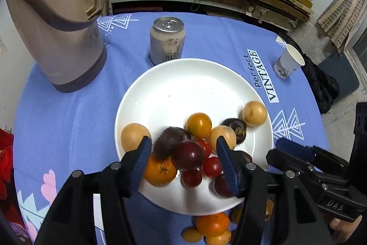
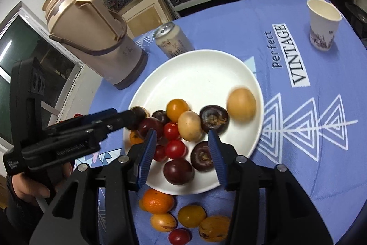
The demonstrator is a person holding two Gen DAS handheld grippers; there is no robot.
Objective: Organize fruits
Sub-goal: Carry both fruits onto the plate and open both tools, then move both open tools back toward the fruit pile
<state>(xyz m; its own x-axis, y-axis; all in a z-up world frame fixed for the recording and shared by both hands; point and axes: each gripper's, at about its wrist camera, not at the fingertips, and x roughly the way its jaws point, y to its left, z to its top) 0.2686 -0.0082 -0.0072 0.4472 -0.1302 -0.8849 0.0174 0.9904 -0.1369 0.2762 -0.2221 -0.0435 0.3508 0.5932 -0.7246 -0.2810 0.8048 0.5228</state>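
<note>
From the left wrist, the left gripper [image 1: 183, 153] hangs spread and empty over the white plate [image 1: 174, 84], where most fruits [image 1: 199, 125] already lie, one blurred. From the right wrist, the right gripper [image 2: 182, 148] is likewise spread, gripping nothing; about six loose fruits [image 2: 191, 215] wait on the tablecloth [image 2: 309, 164], perhaps more hidden behind its fingers.

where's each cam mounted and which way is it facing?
Left wrist: on the left gripper, looking down its fingers at the white plate of fruit; right gripper enters at right.
Right wrist: on the right gripper, same plate; left gripper and a hand at left.
Shared: plate, can, flask, paper cup.
</note>
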